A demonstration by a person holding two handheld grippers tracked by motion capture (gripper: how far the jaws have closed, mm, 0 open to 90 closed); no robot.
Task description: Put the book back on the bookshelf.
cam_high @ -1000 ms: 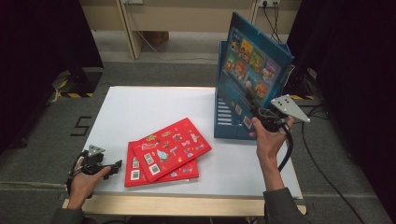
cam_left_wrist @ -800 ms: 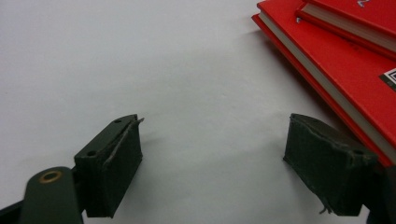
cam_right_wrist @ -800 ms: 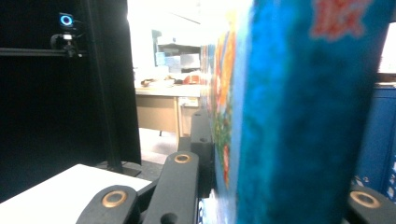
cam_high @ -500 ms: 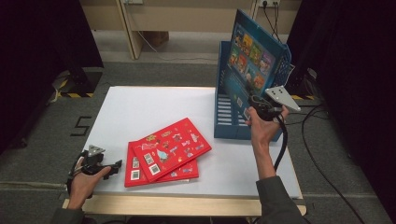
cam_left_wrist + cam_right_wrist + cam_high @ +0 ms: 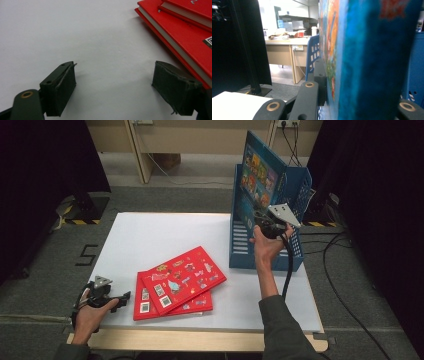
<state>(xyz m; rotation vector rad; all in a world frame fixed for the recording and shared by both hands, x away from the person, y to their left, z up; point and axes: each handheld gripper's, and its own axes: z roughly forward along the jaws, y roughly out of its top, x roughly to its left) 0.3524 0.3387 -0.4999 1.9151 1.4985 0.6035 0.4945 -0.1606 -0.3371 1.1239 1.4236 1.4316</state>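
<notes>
While the right gripper clamps it, the blue book stands upright, tilted.

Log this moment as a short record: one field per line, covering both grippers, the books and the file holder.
right gripper: shut on the blue book, held upright over the file holder
blue file holder: stands at the table's far right
red books: two, stacked flat near the front edge
left gripper: jaws open, nothing between them, beside the red books
table: white top
</notes>
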